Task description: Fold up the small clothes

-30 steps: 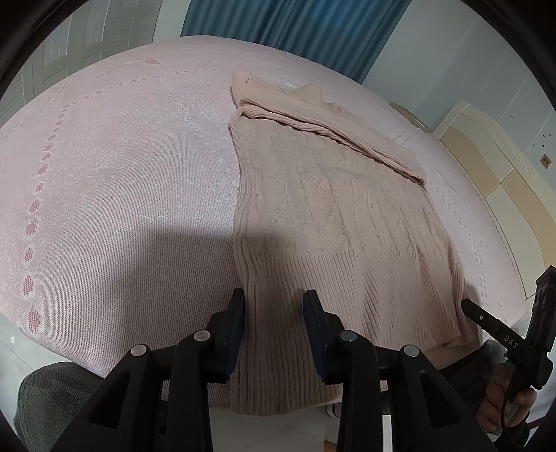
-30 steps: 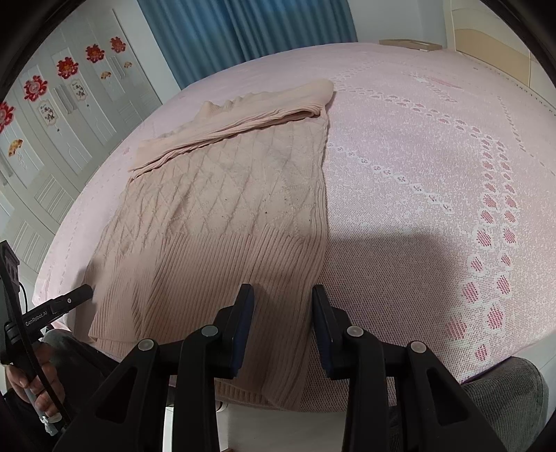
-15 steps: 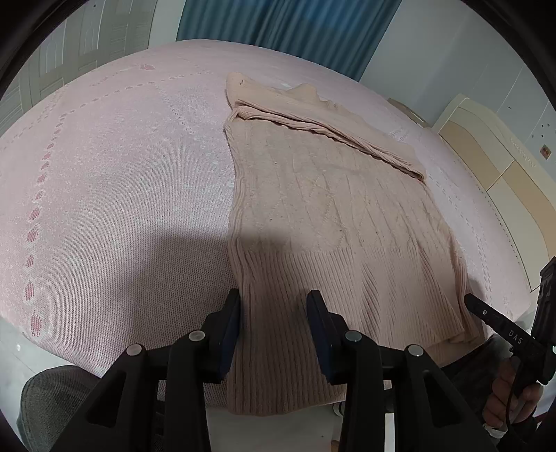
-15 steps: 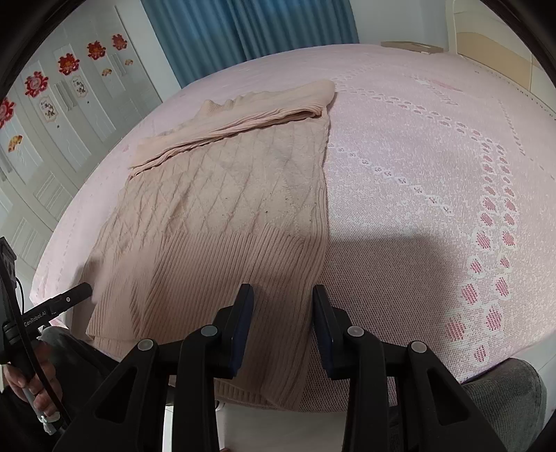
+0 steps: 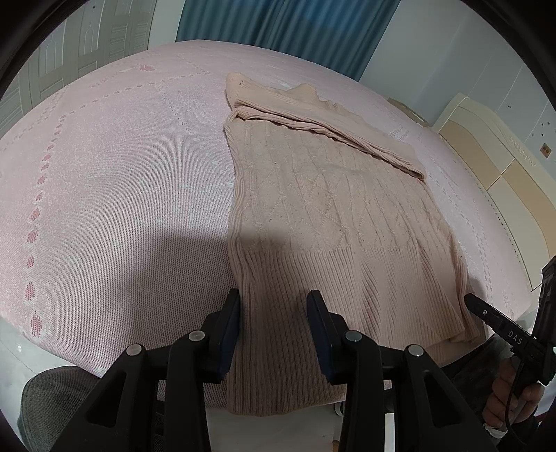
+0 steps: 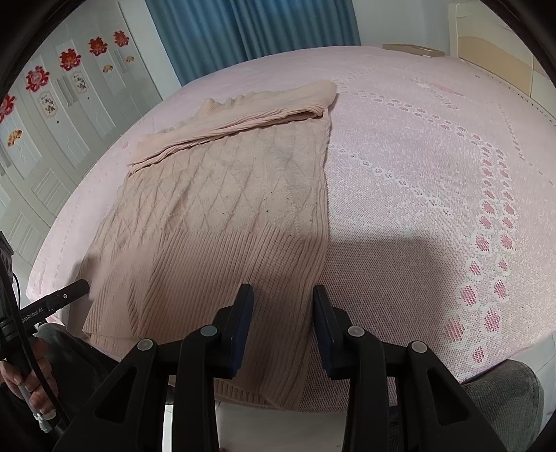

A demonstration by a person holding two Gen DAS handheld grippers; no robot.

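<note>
A pale pink knitted sweater (image 5: 323,208) lies flat on the pink bedspread (image 5: 121,174). Its sleeves are folded across the top, and its ribbed hem hangs over the near edge of the bed. My left gripper (image 5: 274,299) hovers open over the hem's left corner; the fabric shows between its fingers but is not pinched. In the right wrist view the same sweater (image 6: 226,194) fills the left half. My right gripper (image 6: 282,292) stands open over the hem's right corner. Each gripper's finger also shows in the other view: the right one (image 5: 486,313) and the left one (image 6: 66,295).
The bedspread (image 6: 434,174) stretches wide on both sides of the sweater. Blue curtains (image 5: 278,31) hang behind the bed. A cream headboard (image 5: 486,156) is at the right, and white wardrobe doors (image 6: 52,104) with red decorations at the left. A person's hand (image 5: 510,393) holds the right gripper's handle.
</note>
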